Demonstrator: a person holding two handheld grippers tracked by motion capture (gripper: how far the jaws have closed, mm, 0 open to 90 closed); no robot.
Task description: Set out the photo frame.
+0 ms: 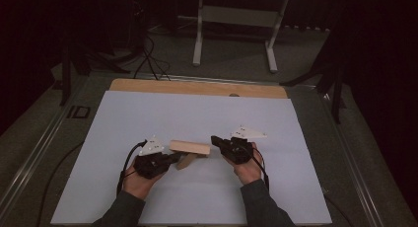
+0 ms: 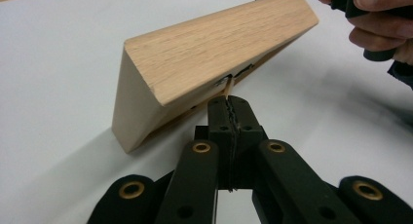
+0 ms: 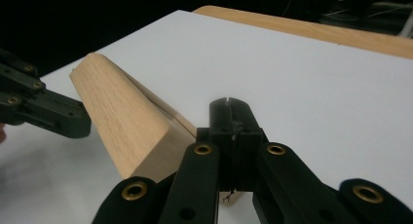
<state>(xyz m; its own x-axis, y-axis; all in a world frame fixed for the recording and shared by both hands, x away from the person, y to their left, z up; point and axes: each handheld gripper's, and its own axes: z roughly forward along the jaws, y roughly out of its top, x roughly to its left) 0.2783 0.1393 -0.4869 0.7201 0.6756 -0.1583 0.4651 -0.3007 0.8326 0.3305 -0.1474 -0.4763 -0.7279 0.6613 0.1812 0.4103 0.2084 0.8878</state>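
The wooden block [image 1: 190, 148] is sitting near the front middle of the white table sheet [image 1: 197, 113], between both grippers. The left gripper [image 1: 170, 159] is pinching a thin wooden piece [image 2: 227, 86] under it; the right gripper [image 1: 216, 139], jaws closed together, is holding nothing visible beside its far end.

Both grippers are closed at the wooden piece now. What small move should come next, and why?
Probably a gentle pull by the left gripper on the thin strip its shut jaws pinch under the wooden block. The right gripper is shut beside the block's other end, seemingly to steady it on the white sheet.
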